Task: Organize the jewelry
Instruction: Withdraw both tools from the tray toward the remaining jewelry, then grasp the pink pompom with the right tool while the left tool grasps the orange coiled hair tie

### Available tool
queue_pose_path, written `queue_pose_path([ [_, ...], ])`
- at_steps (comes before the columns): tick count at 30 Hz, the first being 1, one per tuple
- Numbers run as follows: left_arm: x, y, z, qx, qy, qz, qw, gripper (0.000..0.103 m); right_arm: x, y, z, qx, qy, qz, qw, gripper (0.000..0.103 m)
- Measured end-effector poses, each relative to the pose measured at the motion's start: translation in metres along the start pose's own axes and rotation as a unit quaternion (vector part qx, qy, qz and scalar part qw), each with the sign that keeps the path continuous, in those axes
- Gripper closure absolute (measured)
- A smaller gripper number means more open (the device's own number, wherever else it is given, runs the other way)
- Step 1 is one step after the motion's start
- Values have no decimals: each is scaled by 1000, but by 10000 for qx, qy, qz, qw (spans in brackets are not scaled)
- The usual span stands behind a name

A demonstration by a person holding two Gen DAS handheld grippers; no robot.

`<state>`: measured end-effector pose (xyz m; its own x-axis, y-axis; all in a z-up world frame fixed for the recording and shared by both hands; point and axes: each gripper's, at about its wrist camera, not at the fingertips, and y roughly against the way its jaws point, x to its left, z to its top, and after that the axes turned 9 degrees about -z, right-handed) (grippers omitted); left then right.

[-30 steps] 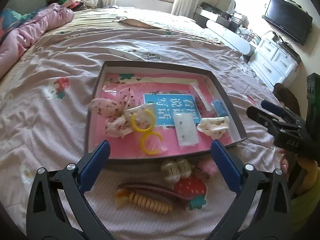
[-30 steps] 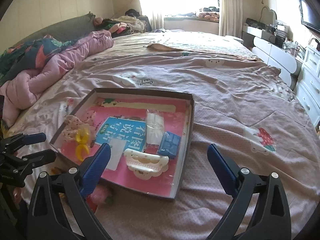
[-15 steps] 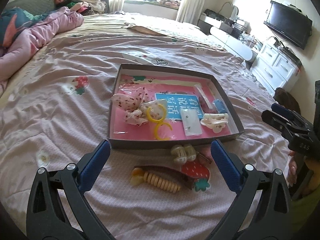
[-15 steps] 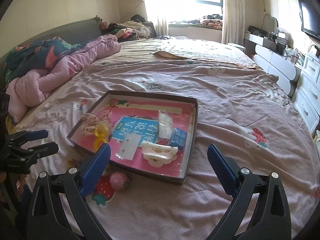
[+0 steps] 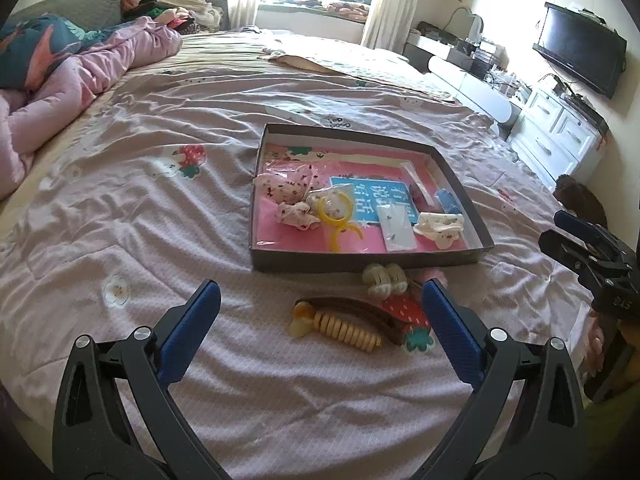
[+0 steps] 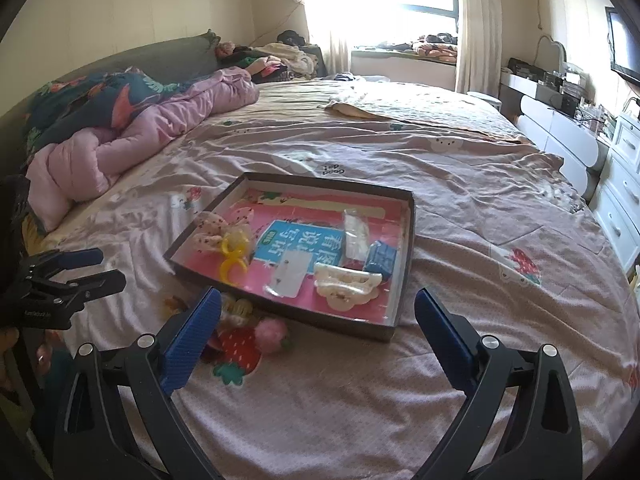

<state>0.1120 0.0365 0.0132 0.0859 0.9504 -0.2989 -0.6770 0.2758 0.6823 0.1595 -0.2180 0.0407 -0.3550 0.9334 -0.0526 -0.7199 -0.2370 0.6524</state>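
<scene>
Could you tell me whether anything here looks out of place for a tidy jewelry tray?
Yes: several hair accessories lie loose on the bedspread just outside the tray: a brown clip, a strawberry clip and a cream claw clip.

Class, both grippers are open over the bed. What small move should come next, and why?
Probably lower the left gripper onto the brown hair clip. The clip lies on the bedspread just outside the box, right between the open fingers, while other hair pieces already sit inside. The right gripper holds nothing.
</scene>
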Motion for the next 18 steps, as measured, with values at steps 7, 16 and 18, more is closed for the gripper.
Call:
queue_pose_path([
  [7, 1, 7, -9, 17, -10, 59, 10000, 11, 8, 5, -8, 8, 46, 74, 10000, 9],
  [16, 0, 7, -26, 167, -42, 99, 9998, 11, 21, 4, -27, 115, 161, 189, 9996, 9],
  [18, 1, 5, -29, 202, -43, 105, 9997, 11, 23, 3, -30, 134, 184, 194, 9996, 9],
])
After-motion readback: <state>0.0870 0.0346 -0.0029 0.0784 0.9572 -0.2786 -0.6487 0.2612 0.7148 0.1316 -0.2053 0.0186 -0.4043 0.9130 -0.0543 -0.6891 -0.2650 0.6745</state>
